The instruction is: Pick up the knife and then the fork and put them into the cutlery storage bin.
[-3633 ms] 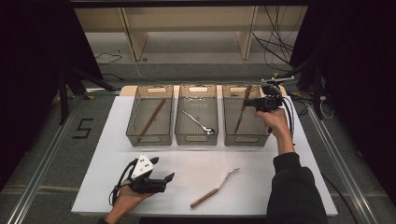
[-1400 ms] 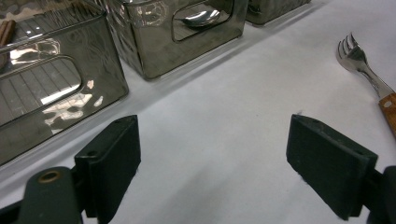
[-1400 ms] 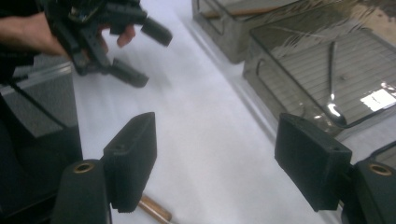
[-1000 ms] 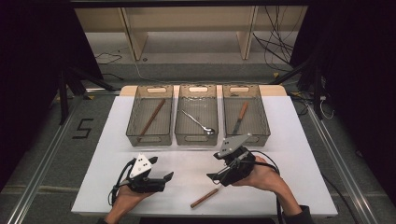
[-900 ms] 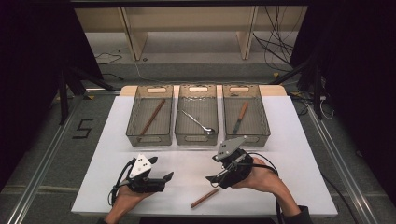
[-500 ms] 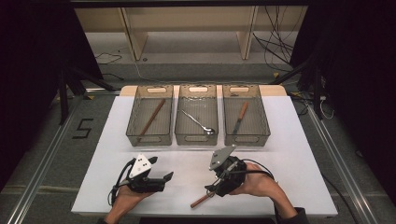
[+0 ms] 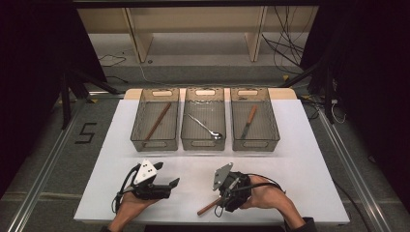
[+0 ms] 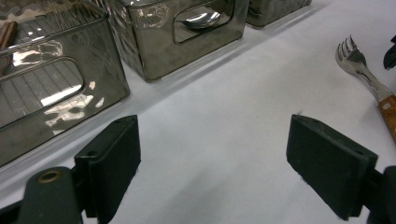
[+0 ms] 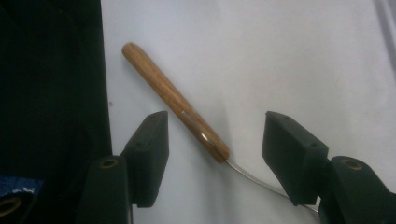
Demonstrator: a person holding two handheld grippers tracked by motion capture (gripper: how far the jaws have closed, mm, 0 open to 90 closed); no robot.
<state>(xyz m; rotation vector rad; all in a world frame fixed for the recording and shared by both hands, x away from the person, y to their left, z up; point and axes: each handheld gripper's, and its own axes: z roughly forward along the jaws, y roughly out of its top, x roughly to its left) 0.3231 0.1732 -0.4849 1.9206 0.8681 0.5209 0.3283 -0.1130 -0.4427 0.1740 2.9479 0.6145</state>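
- Our right gripper (image 9: 212, 154) straddles the wooden-handled fork (image 9: 175, 100) near the table's (image 7: 309, 159) front edge; its jaws have just been closing but haven't yet touched it.
- The fork lies diagonally, handle end toward the front edge and tines toward the trays.
- We judge it could roll or skid off that edge if pinched off-centre at the thin neck.
- Our left gripper (image 8: 212, 154) rests open, holding nothing.

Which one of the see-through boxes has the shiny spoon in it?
The middle box of the three. An all-metal spoon lies in it, while the left box holds a brown stick and the right box holds a wooden-handled knife.
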